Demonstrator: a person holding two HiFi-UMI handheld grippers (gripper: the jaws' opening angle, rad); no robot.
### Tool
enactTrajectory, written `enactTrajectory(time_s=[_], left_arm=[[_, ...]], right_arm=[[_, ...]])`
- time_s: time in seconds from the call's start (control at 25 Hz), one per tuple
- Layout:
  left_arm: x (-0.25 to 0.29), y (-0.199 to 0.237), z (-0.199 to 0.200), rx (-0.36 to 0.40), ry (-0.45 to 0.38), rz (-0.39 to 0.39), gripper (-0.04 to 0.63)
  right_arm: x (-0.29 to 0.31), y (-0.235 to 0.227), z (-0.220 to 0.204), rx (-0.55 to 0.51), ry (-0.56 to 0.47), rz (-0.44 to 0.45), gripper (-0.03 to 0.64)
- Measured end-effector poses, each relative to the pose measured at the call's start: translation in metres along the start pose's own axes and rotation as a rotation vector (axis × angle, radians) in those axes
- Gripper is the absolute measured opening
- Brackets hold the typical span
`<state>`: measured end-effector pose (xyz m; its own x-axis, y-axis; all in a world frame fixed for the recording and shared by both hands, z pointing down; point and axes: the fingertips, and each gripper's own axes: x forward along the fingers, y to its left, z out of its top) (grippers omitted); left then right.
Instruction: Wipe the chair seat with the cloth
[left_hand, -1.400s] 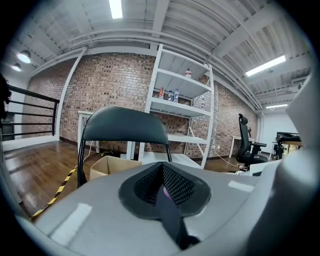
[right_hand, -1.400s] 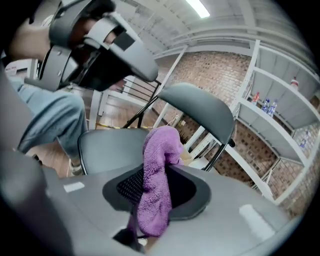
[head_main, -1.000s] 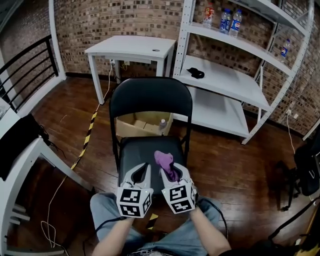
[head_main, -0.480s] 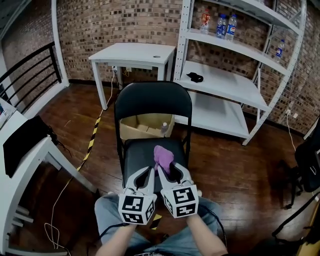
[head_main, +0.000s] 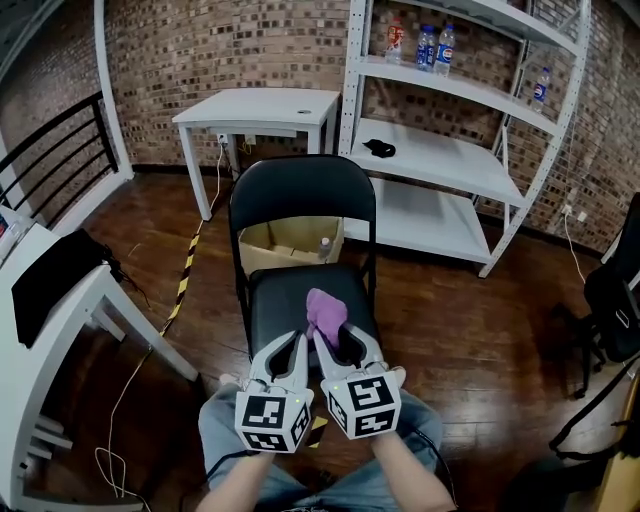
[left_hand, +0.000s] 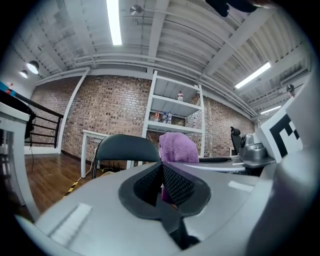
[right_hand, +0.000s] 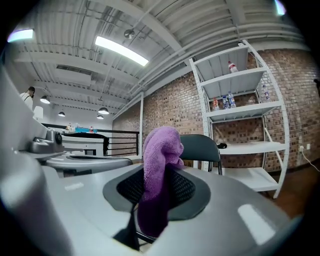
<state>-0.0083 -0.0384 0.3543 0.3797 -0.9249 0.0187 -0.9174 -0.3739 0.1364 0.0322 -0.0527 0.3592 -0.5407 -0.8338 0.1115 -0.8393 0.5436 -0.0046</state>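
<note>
Purple cloth (right_hand: 160, 145) in right gripper (right_hand: 156, 176)

The head view is looking steeply down at the folding chair (head_main: 303, 195) from close above. Both gripper views are sitting low, close behind their jaws, facing the far brick wall (head_main: 200, 45). All three are sharing the chair, purple cloth (head_main: 326, 312) and shelving unit (head_main: 450, 160).

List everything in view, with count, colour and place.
chair: one, black, centre floor.
cloth: one, purple, over the seat.
table: one, white, behind the chair.
shelving unit: one, white, right rear.
bottles: four, clear, upper shelves.
cardboard box: one, brown, behind the chair.
striped tape: one strip, yellow-black, floor left.
railing: one, black, far left.
left gripper: grey, shut, empty.
right gripper: grey, shut on the cloth.
legs: two, blue jeans, bottom edge.
</note>
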Motion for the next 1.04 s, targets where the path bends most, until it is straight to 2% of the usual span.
enactTrajectory(time_s=[0.56,1.04], left_arm=[[-0.07,-0.019,-0.002,0.006,-0.008,-0.008,0.003],[-0.067,-0.026,0.003,0.0,-0.025,-0.023,0.003]], right_arm=[[-0.058,0.047,-0.004,0.01,-0.026,-0.019,0.106],[-0.064,0.04,0.001,0.01,-0.037,-0.046,0.106]])
